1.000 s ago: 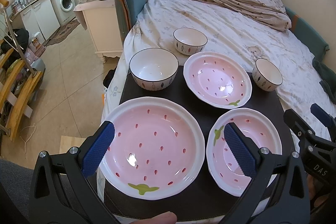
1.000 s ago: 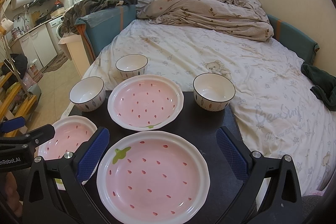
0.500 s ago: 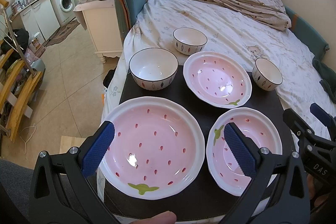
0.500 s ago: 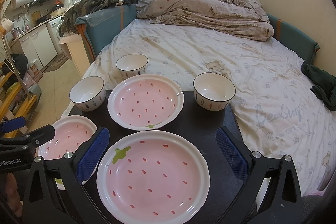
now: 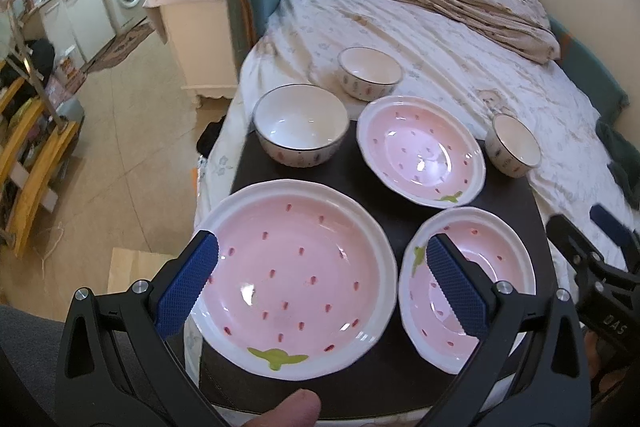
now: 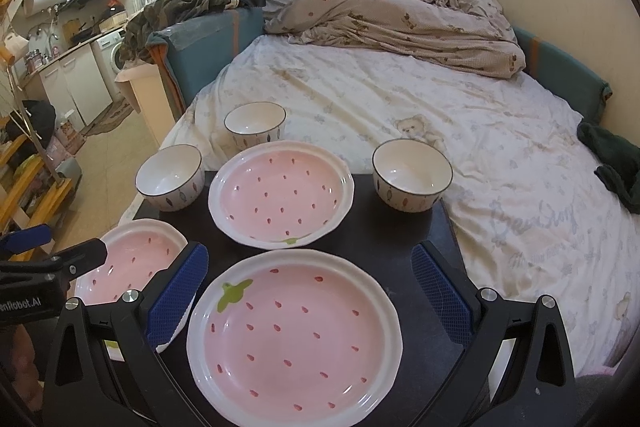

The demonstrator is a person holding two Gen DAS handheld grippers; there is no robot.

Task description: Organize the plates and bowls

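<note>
Your left tongs (image 5: 320, 275) hover spread wide over the near-left plate (image 5: 294, 277), pinching nothing; the blue pads sit either side of it from this view, which reads as lining up a grab on its rim rather than holding it. Your right tongs (image 6: 310, 283) are likewise spread and empty above the near-right plate (image 6: 294, 339).

Both plates lie flat on the dark bench (image 6: 384, 227), close together but apart, so neither is stacked yet. Just beyond them sits a third plate (image 6: 280, 195), in the middle of the bench, a likely base for a pile.

Further out, one bowl (image 6: 170, 179) rests at the bench's far-left corner and another bowl (image 6: 412, 177) at its far-right corner. A third bowl (image 6: 255, 125) stands off the bench on the bed (image 6: 460, 99), so I judge it needs bringing back to nest with the others.
</note>
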